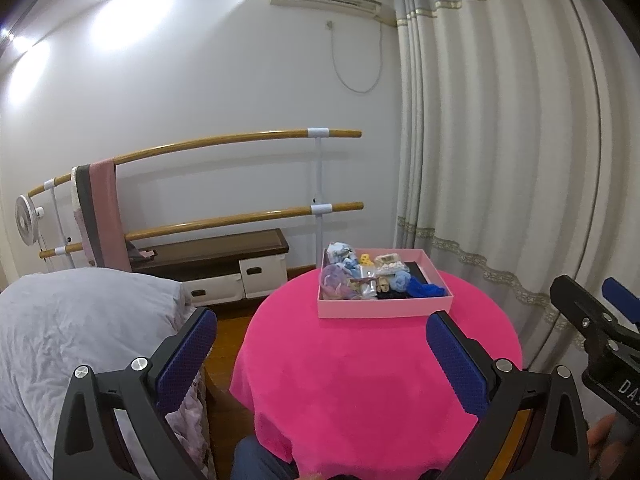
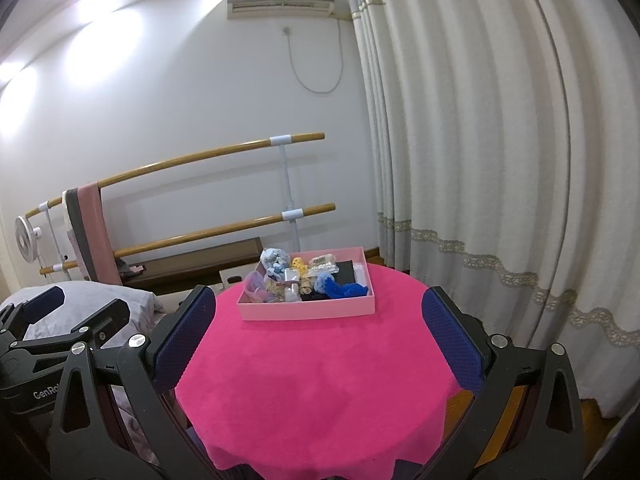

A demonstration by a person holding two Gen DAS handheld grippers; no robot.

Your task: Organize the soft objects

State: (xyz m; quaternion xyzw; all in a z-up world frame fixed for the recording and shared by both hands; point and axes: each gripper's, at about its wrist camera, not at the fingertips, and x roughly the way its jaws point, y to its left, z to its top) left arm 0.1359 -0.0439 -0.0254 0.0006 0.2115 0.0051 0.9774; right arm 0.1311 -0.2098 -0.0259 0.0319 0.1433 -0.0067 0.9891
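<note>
- Left gripper (image 1: 322, 354): jaws spread wide, nothing between the blue pads; it hovers at the near edge of the round table, pointed toward the far wall.
- Right gripper (image 2: 320, 344): jaws likewise wide apart and empty, held just beside the left one at the near side of the table. Each gripper shows at the edge of the other's view.
- Far left: a small white fan (image 1: 25, 220) stands by the wall, next to a bed with grey bedding (image 1: 76, 328).
- Behind the bed: a two-rail wooden barre (image 1: 240, 140) runs along the far wall, with pink and grey cloths (image 1: 102, 216) draped over its left end.
- Below the barre: a low dark-topped cabinet (image 1: 224, 252) with white drawers sits against the wall.
- Centre: the table carries a bright pink cloth (image 2: 312, 380), bare across its near half.
- Far side of the table: a shallow pink box (image 2: 308, 308) rests on the cloth, well apart from both grippers.
- Inside the box, left part: a loose heap of soft items (image 2: 276, 280) in pale blue, lilac, white and beige, with a small yellow piece (image 2: 299, 265) among them; single pieces are too small to tell apart.
- Inside the box, right part: a deep blue fabric piece (image 2: 344, 290) lies on a dark surface.
- Upper centre: an air conditioner (image 2: 280, 2) is mounted high on the wall.
- Right: pale pleated curtains (image 2: 480, 160) with a lace band fill that side.
</note>
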